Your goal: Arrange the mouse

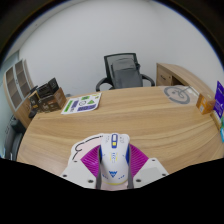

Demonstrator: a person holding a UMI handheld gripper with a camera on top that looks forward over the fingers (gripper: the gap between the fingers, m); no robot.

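A white mouse [113,166] with blue and yellow markings sits between my gripper's [113,157] two fingers, its nose pointing away from me. Both pink pads [92,167] press against its sides, so the gripper is shut on it. The mouse appears to be held just above the near edge of the wooden desk [130,118]. A thin dark cable [86,138] curves across the desk just ahead of the left finger.
Beyond the fingers at the desk's far left lies a green-and-white booklet [82,103]. A black office chair [126,70] stands behind the desk. A round grey object [180,93] and a purple item [219,98] sit far right. Shelving [18,85] stands left.
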